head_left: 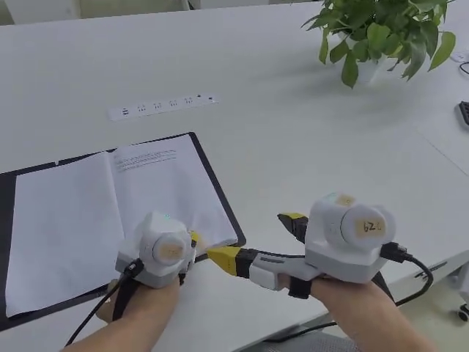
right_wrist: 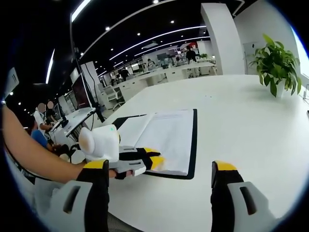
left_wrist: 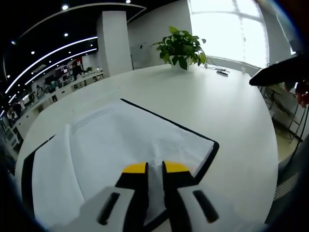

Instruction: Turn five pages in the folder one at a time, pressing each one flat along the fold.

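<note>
Nearest, the left gripper (head_left: 195, 242) is clenched on what looks like the near right corner of the top page (head_left: 172, 194). Just right of it, the right gripper (head_left: 258, 237) hangs spread wide and empty. The folder (head_left: 73, 220) lies open on the table (head_left: 293, 132). A plant (head_left: 381, 33) stands far right.

Left gripper (left_wrist: 150, 167) pinching page (left_wrist: 120, 137), open folder (left_wrist: 208, 161), plant (left_wrist: 181, 47)

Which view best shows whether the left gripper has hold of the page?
The left gripper view: the jaws of the left gripper stand nearly shut with the page running up between them. In the head view the gripper's body hides most of the jaws. The right gripper view shows them side-on at the page's corner, small.
</note>
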`<state>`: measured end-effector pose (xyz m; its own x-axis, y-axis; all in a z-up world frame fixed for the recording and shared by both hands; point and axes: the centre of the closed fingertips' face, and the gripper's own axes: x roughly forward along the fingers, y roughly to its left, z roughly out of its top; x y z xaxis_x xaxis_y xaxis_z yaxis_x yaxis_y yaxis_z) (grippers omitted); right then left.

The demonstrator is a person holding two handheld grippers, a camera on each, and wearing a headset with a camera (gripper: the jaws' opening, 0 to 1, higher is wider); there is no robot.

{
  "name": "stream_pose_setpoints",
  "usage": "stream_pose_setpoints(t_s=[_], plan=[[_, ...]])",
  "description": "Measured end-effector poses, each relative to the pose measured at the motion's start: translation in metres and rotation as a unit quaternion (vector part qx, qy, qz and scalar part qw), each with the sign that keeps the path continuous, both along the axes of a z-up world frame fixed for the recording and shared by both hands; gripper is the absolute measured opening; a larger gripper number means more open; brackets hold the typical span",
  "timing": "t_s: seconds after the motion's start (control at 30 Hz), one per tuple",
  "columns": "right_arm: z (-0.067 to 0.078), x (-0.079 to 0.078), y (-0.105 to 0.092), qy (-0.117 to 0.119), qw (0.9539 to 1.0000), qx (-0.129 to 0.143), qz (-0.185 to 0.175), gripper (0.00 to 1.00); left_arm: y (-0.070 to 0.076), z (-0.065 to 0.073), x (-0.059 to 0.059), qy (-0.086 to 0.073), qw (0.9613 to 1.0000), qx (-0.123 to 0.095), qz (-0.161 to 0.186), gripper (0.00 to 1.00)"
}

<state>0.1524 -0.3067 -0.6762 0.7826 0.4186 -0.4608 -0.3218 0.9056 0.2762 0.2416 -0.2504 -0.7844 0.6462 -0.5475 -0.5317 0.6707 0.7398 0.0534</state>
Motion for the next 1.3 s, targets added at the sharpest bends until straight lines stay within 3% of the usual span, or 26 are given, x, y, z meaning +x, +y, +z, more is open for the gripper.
stream_pose_setpoints(t_s=[0.4,0.83,0.97,1.13,1.3], plan=[[-0.009,0.008,0.001,0.011,0.9999,0.002,0.010,0.86,0.001,0.001,0.001,-0.005,1.0000,0.006,0.002,0.04],[-0.018,0.017,0.010,0.016,0.9995,0.006,0.028,0.84,-0.001,0.003,0.000,0.015,0.9994,-0.023,0.023,0.00],[-0.022,0.018,0.010,0.020,0.9993,0.008,0.029,0.82,0.000,0.003,0.000,0.014,0.9993,-0.026,0.023,0.00],[-0.026,0.021,0.011,0.026,0.9992,0.015,0.028,0.81,0.001,0.002,0.007,0.028,0.9980,-0.045,0.035,0.00],[-0.034,0.029,0.017,0.031,0.9986,0.025,0.034,0.73,0.001,0.001,0.006,0.033,0.9973,-0.055,0.037,0.00]])
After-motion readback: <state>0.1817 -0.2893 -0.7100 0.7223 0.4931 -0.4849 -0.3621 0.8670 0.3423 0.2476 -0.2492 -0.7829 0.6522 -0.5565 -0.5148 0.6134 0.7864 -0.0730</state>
